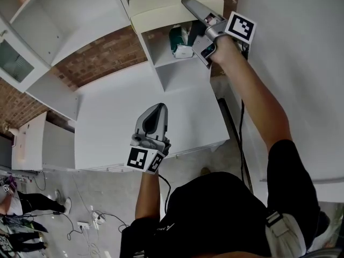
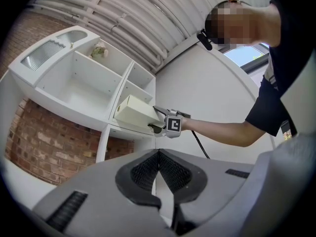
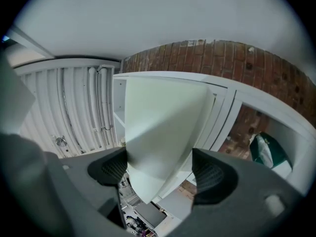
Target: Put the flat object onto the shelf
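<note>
The cream flat box (image 3: 163,127) rests on an upper shelf (image 2: 123,130) of the white unit (image 1: 177,74), its near end between the jaws of the right hand-held gripper (image 3: 160,168), which stand wide, one pad clear of it. The left hand-held gripper (image 2: 159,154), jaws together on nothing, is over the white bench (image 1: 123,117)

Matt box (image 1: 166,12), smooth shelf (image 1: 181,71), rough brick (image 1: 102,55)

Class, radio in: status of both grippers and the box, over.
Left gripper shut, empty. Right gripper open, box between jaws. Box lying on shelf, one end sticking out. Nothing blocking.
</note>
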